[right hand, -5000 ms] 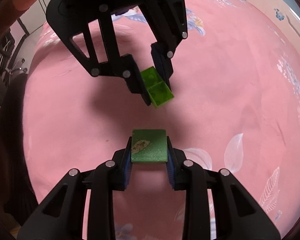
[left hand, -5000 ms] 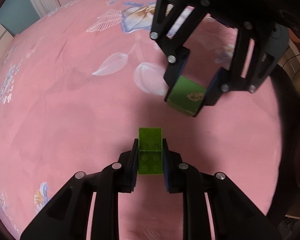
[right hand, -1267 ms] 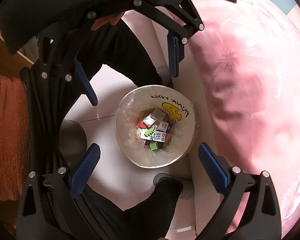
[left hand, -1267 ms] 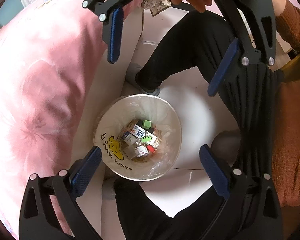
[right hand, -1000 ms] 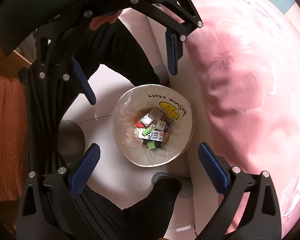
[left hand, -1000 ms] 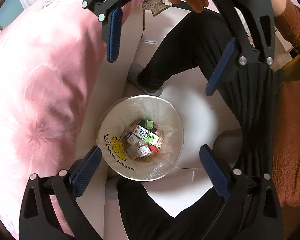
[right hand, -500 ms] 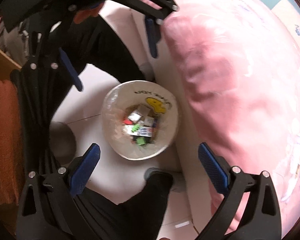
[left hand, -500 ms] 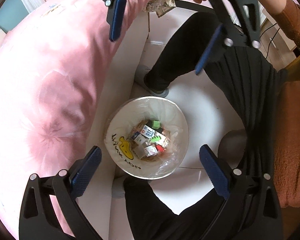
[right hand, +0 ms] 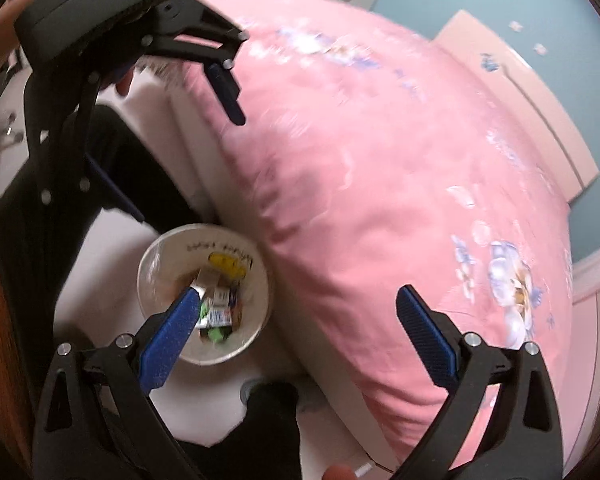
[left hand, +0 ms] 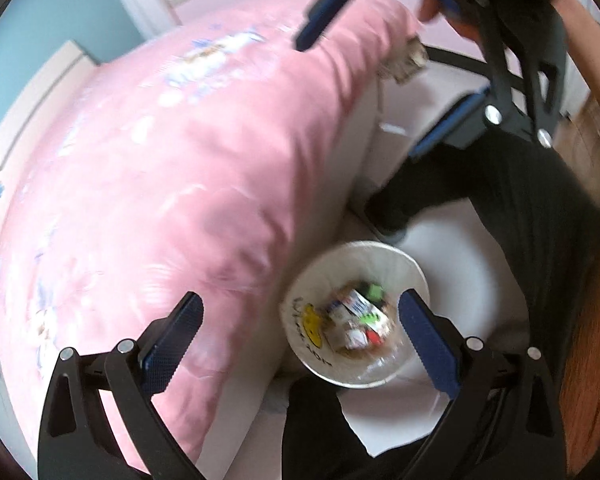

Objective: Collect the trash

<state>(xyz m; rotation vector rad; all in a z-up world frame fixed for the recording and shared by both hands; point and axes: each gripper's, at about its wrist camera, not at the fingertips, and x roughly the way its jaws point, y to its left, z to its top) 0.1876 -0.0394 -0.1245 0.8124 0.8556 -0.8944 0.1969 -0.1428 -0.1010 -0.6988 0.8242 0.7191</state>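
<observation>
Our two hand-held grippers, left (left hand: pixel 298 322) and right (right hand: pixel 298 324), both spread wide and empty above round white bin (left hand: pixel 414 274) of crumpled trash (left hand: pixel 358 316) beside soft pink bed (left hand: pixel 172 168).

Left claw (left hand: pixel 296 336) and right claw (right hand: pixel 300 332), both spread wide, empty.

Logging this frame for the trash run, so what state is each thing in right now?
left hand-held gripper: open, empty.
right hand-held gripper: open, empty.
trash bin: upright on the floor beside the bed, lined with clear plastic, holding small cartons and green pieces.
pink bedspread: spread over the bed, hanging over its edge.
</observation>
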